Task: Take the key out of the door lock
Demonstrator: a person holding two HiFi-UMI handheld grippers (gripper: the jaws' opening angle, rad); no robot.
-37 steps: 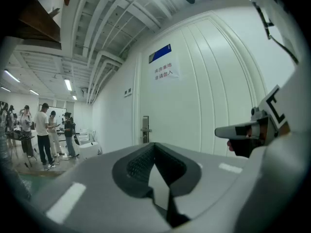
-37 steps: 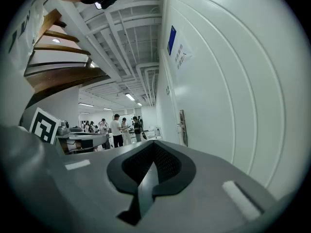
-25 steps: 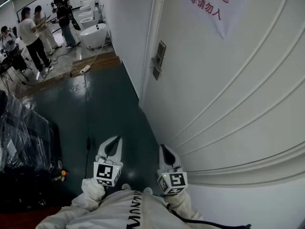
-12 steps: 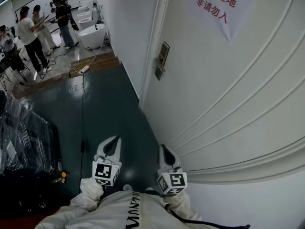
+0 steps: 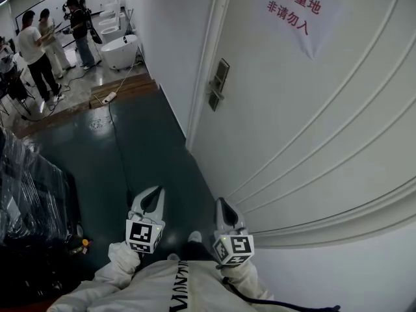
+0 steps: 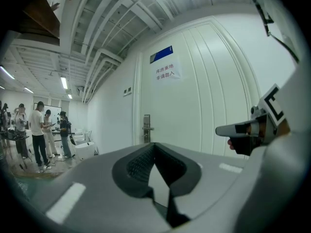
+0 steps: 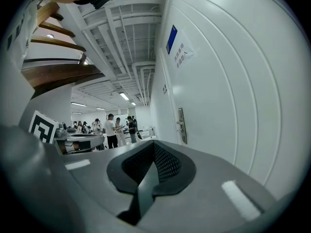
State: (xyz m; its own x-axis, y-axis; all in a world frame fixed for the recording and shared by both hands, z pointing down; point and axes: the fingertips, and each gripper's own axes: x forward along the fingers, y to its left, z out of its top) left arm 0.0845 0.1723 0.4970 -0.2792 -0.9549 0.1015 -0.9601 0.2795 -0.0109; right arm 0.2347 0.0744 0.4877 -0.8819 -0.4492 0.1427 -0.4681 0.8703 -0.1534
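While the person stands beside the door (image 5: 312, 122), both grippers are held low, side by side and close to level, pointing along the door face; the left gripper (image 5: 158, 191) has its fingers closed tip to tip with nothing between them; the right gripper (image 5: 220, 202) likewise has its fingers closed and empty; neither touches the door. White sleeves (image 5: 123, 259) show behind the marker cubes.

The lock (image 5: 217, 84) is a tall metal plate with a handle, mounted at the door's far edge next to the frame; it lies ahead of both grippers and well apart from them; the right gripper is the nearer to the door face. The key is too small to make out in any view; whether it sits in the lock cannot be told.

A paper sign (image 5: 296, 8) with red characters is stuck on the door above lock height; a blue plate (image 6: 161, 54) sits just above it. The floor (image 5: 149, 142) is dark green; people (image 5: 36, 44) stand well beyond the lock, near a white tub (image 5: 121, 49).
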